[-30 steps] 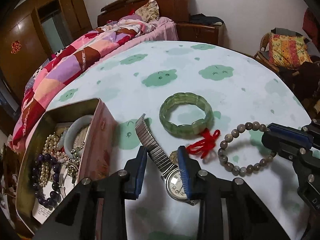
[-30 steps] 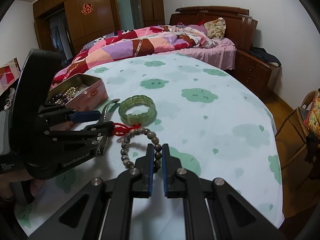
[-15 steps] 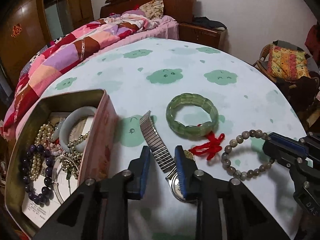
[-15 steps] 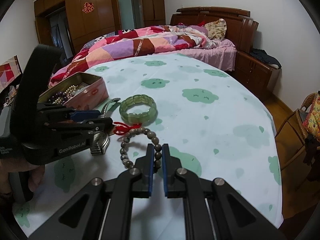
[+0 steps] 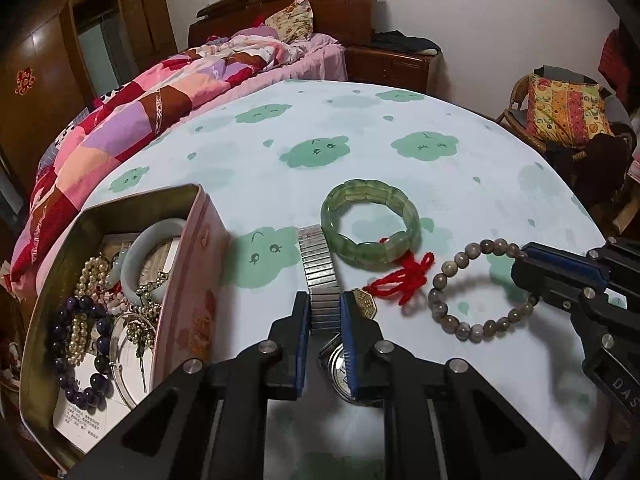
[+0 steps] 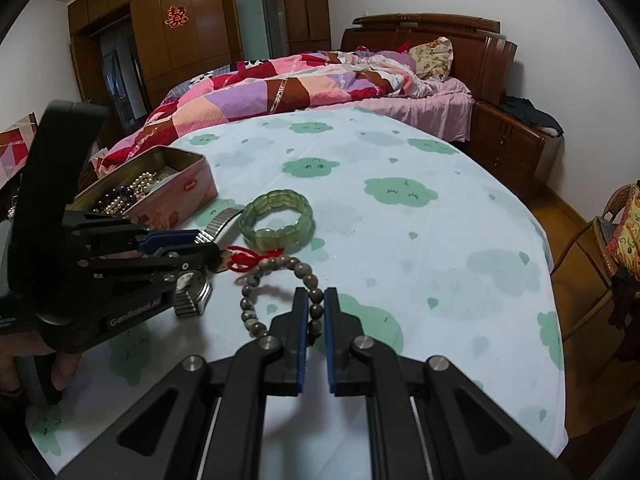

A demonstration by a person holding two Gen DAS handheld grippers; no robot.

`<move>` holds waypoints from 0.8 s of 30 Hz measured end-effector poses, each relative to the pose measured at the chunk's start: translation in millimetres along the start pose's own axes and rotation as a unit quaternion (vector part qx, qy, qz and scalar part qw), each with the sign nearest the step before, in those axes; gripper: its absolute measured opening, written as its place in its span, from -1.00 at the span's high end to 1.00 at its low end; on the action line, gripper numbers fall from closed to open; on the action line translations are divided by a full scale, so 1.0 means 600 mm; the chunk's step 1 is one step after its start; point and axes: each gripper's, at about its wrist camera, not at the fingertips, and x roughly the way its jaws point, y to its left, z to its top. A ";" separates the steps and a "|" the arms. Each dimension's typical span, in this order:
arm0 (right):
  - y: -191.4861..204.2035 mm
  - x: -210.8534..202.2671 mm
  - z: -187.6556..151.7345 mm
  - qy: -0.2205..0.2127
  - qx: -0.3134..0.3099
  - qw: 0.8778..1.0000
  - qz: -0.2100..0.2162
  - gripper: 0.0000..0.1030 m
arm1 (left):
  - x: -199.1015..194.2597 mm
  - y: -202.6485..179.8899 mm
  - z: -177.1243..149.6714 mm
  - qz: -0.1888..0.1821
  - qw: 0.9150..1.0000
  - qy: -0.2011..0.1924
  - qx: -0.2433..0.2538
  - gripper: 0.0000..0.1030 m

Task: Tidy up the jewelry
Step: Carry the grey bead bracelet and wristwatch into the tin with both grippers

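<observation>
Now my left gripper (image 5: 325,312) has its blue pads almost together around the metal stretch band of the wristwatch (image 5: 319,276). The jaws have just been closing, and the band sits squarely between them; from the left wrist view the pads look to be touching its edges, though I cannot be sure they press. A second ago they stood much wider, with the band lying slanted across the gap. It now runs nearly straight away from me, and the watch face (image 5: 339,368) shows low between the fingers. My left hand has hardly shifted.

My right gripper (image 6: 316,312) is pinched on one side of the grey bead bracelet (image 6: 280,288), a few beads caught between its pads, exactly as in the earlier frames.

Everything lies on the table under a pale cloth with green clouds (image 5: 400,128). The green stone bracelet (image 5: 370,224) rests just beyond the watch band, its near left side touching the band's far end. A red knotted cord (image 5: 404,278) lies against its near edge, with a small brass charm (image 5: 366,302) beside my right-hand pad. The bead bracelet lies to the right of the cord, towards the table's right edge.

At the near left edge stands the open pink tin (image 5: 192,280), holding pearls, purple beads, a pale jade bangle (image 5: 138,256) and a thin silver bangle on a printed slip. The bed with its patchwork quilt (image 5: 140,112) lies behind the table.
</observation>
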 end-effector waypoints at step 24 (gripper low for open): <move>0.003 -0.002 0.000 -0.007 -0.003 1.000 0.000 0.81 | -0.045 0.004 0.006 -0.003 1.000 -0.030 0.006 0.72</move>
